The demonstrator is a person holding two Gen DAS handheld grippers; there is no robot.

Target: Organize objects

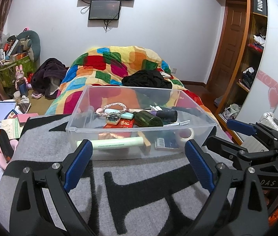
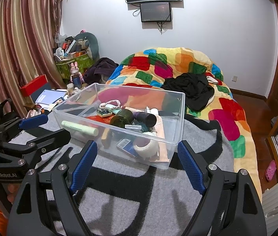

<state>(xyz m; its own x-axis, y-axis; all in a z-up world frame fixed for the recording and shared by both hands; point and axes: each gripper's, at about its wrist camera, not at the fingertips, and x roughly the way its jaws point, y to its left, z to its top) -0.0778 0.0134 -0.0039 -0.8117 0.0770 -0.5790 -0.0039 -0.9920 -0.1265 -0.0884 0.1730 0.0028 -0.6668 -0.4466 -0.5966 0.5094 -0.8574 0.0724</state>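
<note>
Both claws stand spread and empty over the grey-and-black blanket (image 1: 139,196): the left claw (image 1: 138,153) just short of the clear plastic bin (image 1: 76,131), the right claw (image 2: 137,157) near its front corner. The bin sits on the bed, crowded with small items. The dark green jar (image 2: 122,119) lies on its side atop the pile; a reach past it could, I judge, roll it. A push on the light bin's wall would likely slide it across the soft blanket.
</note>
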